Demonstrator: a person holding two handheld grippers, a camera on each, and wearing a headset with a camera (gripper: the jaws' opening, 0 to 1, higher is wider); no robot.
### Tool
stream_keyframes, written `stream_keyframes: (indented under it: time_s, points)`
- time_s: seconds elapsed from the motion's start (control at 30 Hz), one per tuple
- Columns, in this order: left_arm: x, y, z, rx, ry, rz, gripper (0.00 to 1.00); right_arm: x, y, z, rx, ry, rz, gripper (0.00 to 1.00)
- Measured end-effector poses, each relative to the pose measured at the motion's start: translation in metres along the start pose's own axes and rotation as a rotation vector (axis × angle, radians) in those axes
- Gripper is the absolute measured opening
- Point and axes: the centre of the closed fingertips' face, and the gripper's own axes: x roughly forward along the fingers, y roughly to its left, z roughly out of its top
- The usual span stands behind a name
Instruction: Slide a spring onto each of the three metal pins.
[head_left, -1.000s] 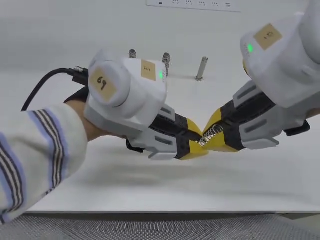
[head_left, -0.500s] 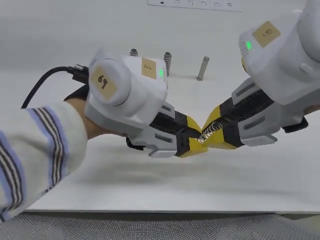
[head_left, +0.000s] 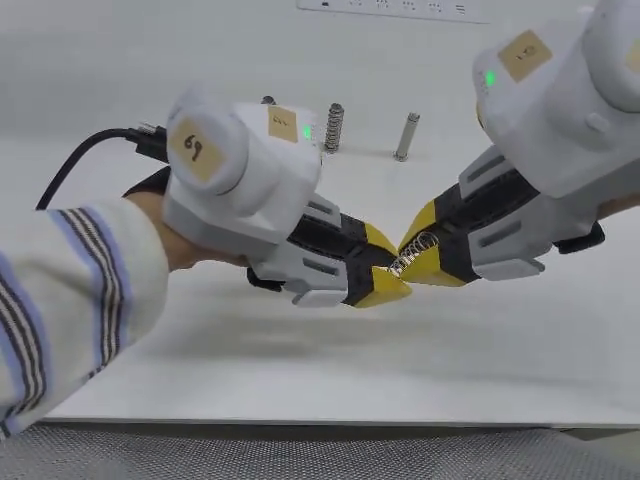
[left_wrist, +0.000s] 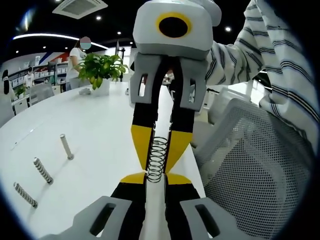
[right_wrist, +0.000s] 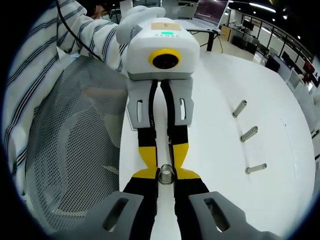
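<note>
A small steel spring (head_left: 412, 255) is pinched lengthwise between the yellow tips of my right gripper (head_left: 408, 262), which is shut on it. In the right gripper view the spring (right_wrist: 166, 175) shows end-on at that gripper (right_wrist: 166, 176). My left gripper (head_left: 393, 283) meets it tip to tip, and its own tips (left_wrist: 155, 179) close on the spring's (left_wrist: 157, 157) near end. At the back of the table stand three pins. Two springed pins (head_left: 334, 125) (head_left: 267, 101) are on the left, and a bare pin (head_left: 406, 135) is on the right.
The white table's (head_left: 300, 350) front edge runs just below the grippers. A black cable (head_left: 80, 170) trails off the left gripper. A mesh chair (left_wrist: 250, 165) stands beside the table, with a potted plant (left_wrist: 100, 70) and a person farther off.
Both grippers, still tip to tip with the spring between them, have drifted slightly left and up. The hold on the spring looks the same.
</note>
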Motion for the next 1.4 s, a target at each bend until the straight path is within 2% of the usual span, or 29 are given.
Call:
stream_keyframes:
  time_s: [0.1,0.23,0.4,0.63,0.73,0.83,0.97,1.07,1.2,1.3,1.4]
  points:
    - [-0.001,0.003,-0.001,-0.004,-0.004,0.010,0.10,0.000,-0.004,0.001,0.003,-0.005,-0.017,0.08]
    - [-0.004,0.011,-0.001,-0.010,-0.018,0.049,0.12,-0.001,-0.011,0.002,0.012,-0.010,-0.044,0.08]
    - [-0.009,0.024,-0.003,-0.039,-0.037,0.101,0.16,-0.006,-0.026,0.003,0.039,-0.020,-0.112,0.08]
    - [-0.013,0.037,-0.005,-0.082,-0.053,0.161,0.32,-0.013,-0.039,0.000,0.080,-0.024,-0.152,0.08]
    - [-0.014,0.040,-0.007,-0.076,-0.052,0.174,0.37,-0.015,-0.044,-0.004,0.111,-0.009,-0.154,0.08]
    - [-0.015,0.044,-0.008,-0.088,-0.055,0.190,0.46,-0.017,-0.045,-0.006,0.143,-0.006,-0.152,0.08]
    - [-0.017,0.048,-0.011,-0.111,-0.064,0.207,0.54,-0.019,-0.049,-0.008,0.189,0.002,-0.154,0.08]
    - [-0.018,0.051,-0.015,-0.142,-0.061,0.226,0.63,-0.022,-0.052,-0.007,0.257,-0.008,-0.166,0.08]
    - [-0.020,0.057,-0.013,-0.161,-0.087,0.257,0.75,-0.025,-0.059,-0.005,0.267,-0.014,-0.179,0.08]
    - [-0.021,0.064,-0.019,-0.158,-0.061,0.292,0.91,-0.028,-0.064,-0.005,0.284,-0.006,-0.188,0.08]
    - [-0.022,0.066,-0.020,-0.169,-0.061,0.295,0.98,-0.032,-0.070,-0.006,0.349,-0.001,-0.197,0.08]
